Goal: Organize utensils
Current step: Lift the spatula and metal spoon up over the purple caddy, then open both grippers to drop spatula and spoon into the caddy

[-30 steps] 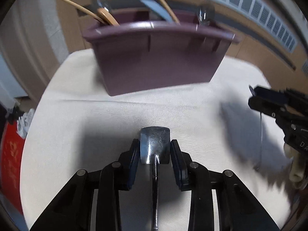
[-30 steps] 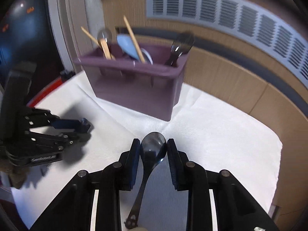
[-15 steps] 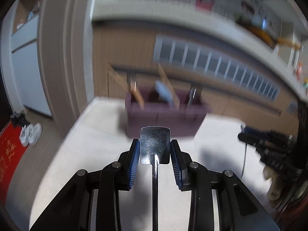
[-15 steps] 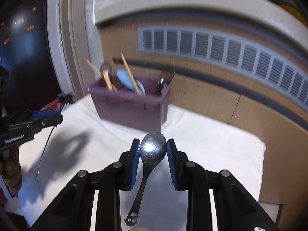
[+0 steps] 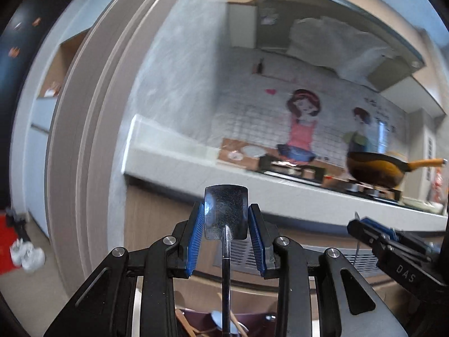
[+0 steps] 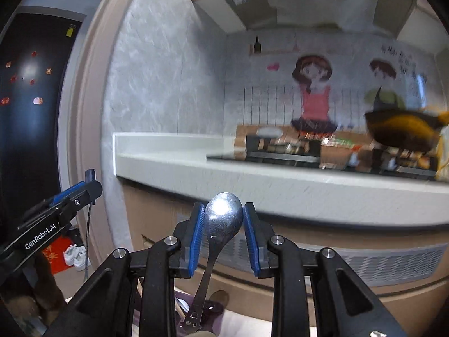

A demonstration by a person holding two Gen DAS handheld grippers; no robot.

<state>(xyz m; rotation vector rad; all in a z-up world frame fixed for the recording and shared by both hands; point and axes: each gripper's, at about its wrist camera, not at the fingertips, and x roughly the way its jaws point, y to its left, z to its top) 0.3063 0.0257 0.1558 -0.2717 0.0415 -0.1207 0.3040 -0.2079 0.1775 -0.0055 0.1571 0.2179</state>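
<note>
In the left wrist view my left gripper (image 5: 226, 220) is shut on the flat square head of a metal spatula-like spoon (image 5: 226, 213), whose handle hangs down toward the camera. In the right wrist view my right gripper (image 6: 223, 226) is shut on the bowl of a round metal spoon (image 6: 223, 217), handle slanting down. Only a strip of the purple utensil caddy (image 5: 196, 318) shows at the bottom edge, with wooden sticks and a spoon in it; it also shows as the caddy (image 6: 214, 313) below the right gripper. Each gripper appears in the other's view: right gripper (image 5: 393, 243), left gripper (image 6: 59, 213).
Ahead runs a white kitchen counter (image 5: 179, 165) with a stove and a dark frying pan (image 5: 376, 168). A slatted vent panel (image 6: 378, 261) sits below the counter. A door frame (image 5: 84, 140) stands at left, with white shoes (image 5: 26, 255) and a red mat on the floor.
Both grippers have risen and tipped up from facing the white table to facing level. The caddy has slid to the bottom of both views. Both spoons stay gripped.
</note>
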